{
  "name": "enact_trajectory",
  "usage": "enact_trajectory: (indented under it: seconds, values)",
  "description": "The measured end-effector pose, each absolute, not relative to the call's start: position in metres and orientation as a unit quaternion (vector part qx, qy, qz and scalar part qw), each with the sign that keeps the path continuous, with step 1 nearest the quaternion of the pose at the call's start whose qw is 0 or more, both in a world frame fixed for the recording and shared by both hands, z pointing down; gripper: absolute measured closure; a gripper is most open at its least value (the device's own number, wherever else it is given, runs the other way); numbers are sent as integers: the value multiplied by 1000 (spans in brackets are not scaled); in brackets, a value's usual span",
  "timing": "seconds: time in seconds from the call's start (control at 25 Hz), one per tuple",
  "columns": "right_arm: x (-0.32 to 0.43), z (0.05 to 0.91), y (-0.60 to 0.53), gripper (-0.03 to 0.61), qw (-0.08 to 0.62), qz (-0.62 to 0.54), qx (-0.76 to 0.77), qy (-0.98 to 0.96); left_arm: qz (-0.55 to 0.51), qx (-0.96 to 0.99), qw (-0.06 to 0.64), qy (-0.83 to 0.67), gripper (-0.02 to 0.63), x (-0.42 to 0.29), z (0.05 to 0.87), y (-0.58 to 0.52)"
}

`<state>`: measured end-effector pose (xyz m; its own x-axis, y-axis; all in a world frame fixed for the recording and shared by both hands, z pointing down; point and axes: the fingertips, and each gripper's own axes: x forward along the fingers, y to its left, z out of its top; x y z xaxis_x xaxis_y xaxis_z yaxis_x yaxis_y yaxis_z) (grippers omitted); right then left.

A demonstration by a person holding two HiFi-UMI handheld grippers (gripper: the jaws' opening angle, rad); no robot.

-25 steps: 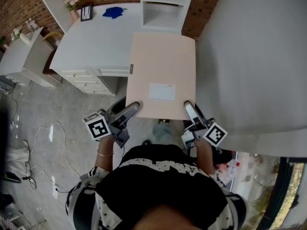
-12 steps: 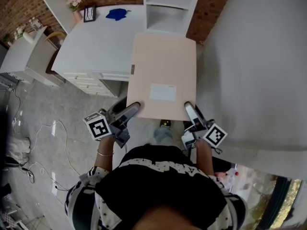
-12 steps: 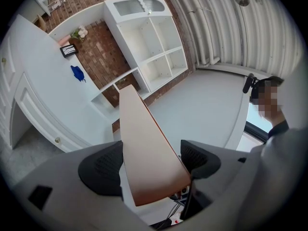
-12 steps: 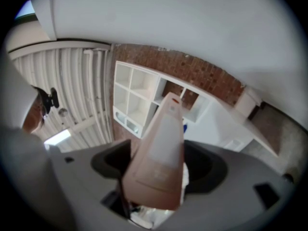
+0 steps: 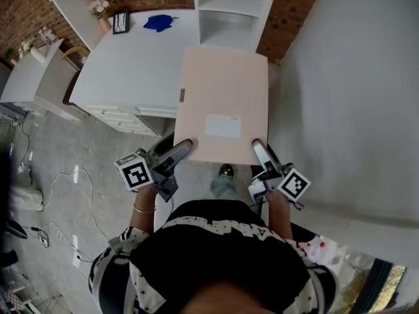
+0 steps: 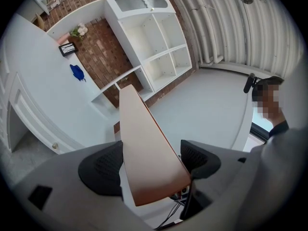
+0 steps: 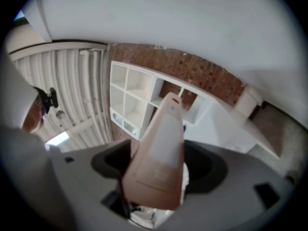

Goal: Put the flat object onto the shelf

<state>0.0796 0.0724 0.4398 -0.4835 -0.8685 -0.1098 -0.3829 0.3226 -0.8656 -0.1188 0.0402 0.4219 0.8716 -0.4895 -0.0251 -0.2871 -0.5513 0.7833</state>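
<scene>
A flat pale-pink envelope (image 5: pixel 221 103) with a white label is held level in front of the person. My left gripper (image 5: pixel 182 146) is shut on its near left corner and my right gripper (image 5: pixel 257 145) is shut on its near right corner. In the left gripper view the envelope (image 6: pixel 142 143) runs edge-on between the black pads toward the white shelf unit (image 6: pixel 154 47). The right gripper view shows the envelope (image 7: pixel 161 153) pinched the same way, pointing at the open cubbies (image 7: pixel 132 100). From the head view, the shelf unit (image 5: pixel 232 8) stands just beyond the envelope's far edge.
A white desk (image 5: pixel 131 64) with drawers lies left of the shelf, carrying a blue object (image 5: pixel 157 21), a picture frame (image 5: pixel 120 22) and a flower pot (image 5: pixel 101 8). A large white surface (image 5: pixel 353 97) fills the right. Cables (image 5: pixel 65 182) trail on the grey floor.
The view has shifted slightly toward the shelf and desk; the envelope stays held in both grippers in the same pose.
</scene>
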Motion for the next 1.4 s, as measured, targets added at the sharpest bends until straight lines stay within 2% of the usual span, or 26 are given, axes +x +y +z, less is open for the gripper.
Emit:
enact_trajectory:
  seconds: [0.6, 0.84, 1.4]
  values:
    - [80, 433, 73, 221, 298, -409, -419, 754, -122, 873, 421, -216, 229, -117, 416, 39]
    - [103, 445, 7, 221, 293, -423, -404, 757, -122, 866, 423, -237, 229, -95, 425, -21]
    - [129, 453, -40, 221, 284, -433, -392, 760, -125, 860, 425, -255, 229, -69, 431, -60]
